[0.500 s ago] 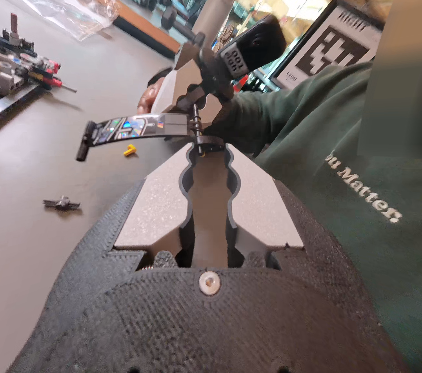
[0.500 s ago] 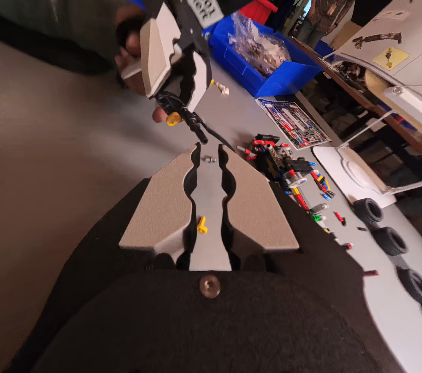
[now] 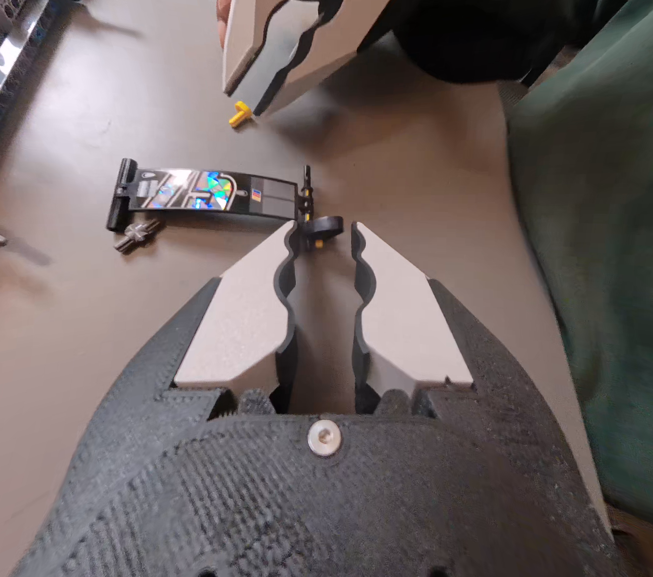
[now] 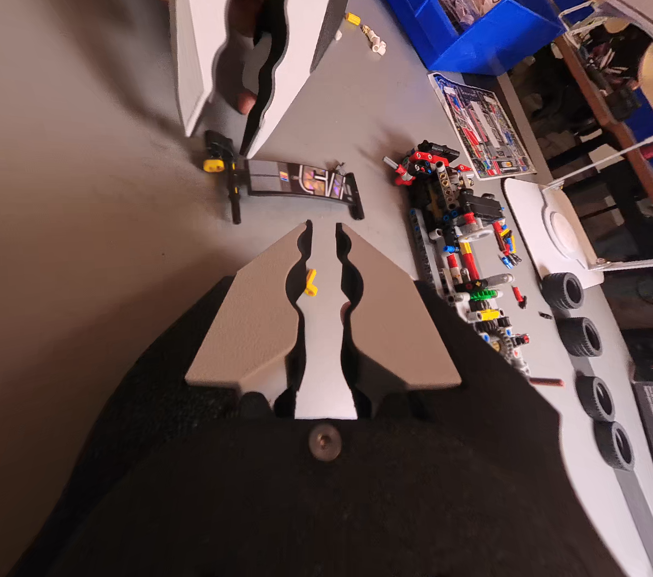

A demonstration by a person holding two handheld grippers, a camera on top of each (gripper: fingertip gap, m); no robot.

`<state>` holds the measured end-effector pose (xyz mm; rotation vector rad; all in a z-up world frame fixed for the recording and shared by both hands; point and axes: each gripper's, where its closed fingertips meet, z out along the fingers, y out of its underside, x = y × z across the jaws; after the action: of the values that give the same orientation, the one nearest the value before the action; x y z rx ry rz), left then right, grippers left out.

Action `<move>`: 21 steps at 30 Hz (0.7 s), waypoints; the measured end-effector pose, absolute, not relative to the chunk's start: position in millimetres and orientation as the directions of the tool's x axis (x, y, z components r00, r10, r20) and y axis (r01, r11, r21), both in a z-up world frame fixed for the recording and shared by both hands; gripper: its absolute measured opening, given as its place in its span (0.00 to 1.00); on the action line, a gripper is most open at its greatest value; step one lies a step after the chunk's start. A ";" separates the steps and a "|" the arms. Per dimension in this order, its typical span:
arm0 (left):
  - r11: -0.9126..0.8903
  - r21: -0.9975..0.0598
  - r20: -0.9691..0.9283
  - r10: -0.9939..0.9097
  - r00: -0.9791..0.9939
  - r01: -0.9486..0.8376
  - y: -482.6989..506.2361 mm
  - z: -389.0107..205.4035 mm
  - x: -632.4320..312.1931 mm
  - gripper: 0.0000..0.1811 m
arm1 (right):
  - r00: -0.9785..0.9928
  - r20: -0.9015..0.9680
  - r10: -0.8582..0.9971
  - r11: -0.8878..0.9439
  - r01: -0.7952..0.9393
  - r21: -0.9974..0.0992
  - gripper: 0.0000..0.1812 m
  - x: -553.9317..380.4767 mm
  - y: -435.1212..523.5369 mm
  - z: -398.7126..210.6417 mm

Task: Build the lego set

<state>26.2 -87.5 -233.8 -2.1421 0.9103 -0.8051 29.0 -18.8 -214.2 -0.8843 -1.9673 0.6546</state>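
While the wing (image 3: 208, 194) lies flat on the table (image 3: 406, 171), both grippers hang over it with nothing in them. The left gripper (image 3: 322, 227) has its fingers spread fairly wide, tips just beside the wing's black connector end, where a yellow pin (image 4: 213, 165) sticks out; nothing is clamped. The right gripper (image 4: 323, 226) is parted more narrowly, also empty, and a small yellow piece (image 4: 311, 282) sits on the table in the gap between its fingers, untouched. A grey cross-shaped part (image 3: 137, 235) lies against the wing's far end. Off to the side, the chassis (image 4: 456, 231) is only partly built: beams, gears and coloured pins showing, no bodywork over them. Four tyres (image 4: 581, 335) wait in a row near the table edge, none fitted. The booklet (image 4: 482, 128) lies open beyond the chassis, and a blue bin (image 4: 470, 40) holds bagged parts. By my reckoning that's mid-build: wing assembled but not mounted, wheels and plenty of loose pieces left to go.
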 end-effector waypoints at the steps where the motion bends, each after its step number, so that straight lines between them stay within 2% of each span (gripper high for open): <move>1: -0.519 -0.756 0.239 -0.786 0.571 -0.399 -88.6 -235.6 23.9 0.16 | -0.378 0.483 0.790 0.604 0.340 -0.721 0.06 30.0 -16.8 -214.9; 5: -0.495 -0.735 0.165 -0.793 0.586 -0.463 -90.5 -237.8 18.3 0.21 | -0.355 0.442 0.824 0.558 0.372 -0.742 0.05 32.5 -5.8 -216.2; 9: -0.502 -0.726 0.165 -0.791 0.590 -0.470 -91.4 -239.3 21.6 0.21 | -0.311 0.365 0.877 0.469 0.395 -0.790 0.05 35.8 10.1 -212.6; 13: -0.517 -0.732 0.197 -0.784 0.589 -0.444 -91.0 -238.7 26.1 0.18 | -0.281 0.330 0.901 0.423 0.406 -0.810 0.05 37.7 19.8 -211.3; 17: -0.518 -0.762 0.215 -0.768 0.603 -0.388 -85.9 -229.0 22.1 0.15 | -0.329 0.314 0.890 0.431 0.390 -0.813 0.04 37.8 6.9 -212.5; 21: -0.478 -0.766 0.161 -0.790 0.592 -0.430 -86.4 -230.8 23.6 0.12 | -0.350 0.316 0.882 0.447 0.405 -0.798 0.04 38.9 3.6 -217.1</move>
<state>23.6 -86.4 -230.8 -2.1250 0.9626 -0.6644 38.9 3.6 -217.1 -1.0801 -1.9385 0.7961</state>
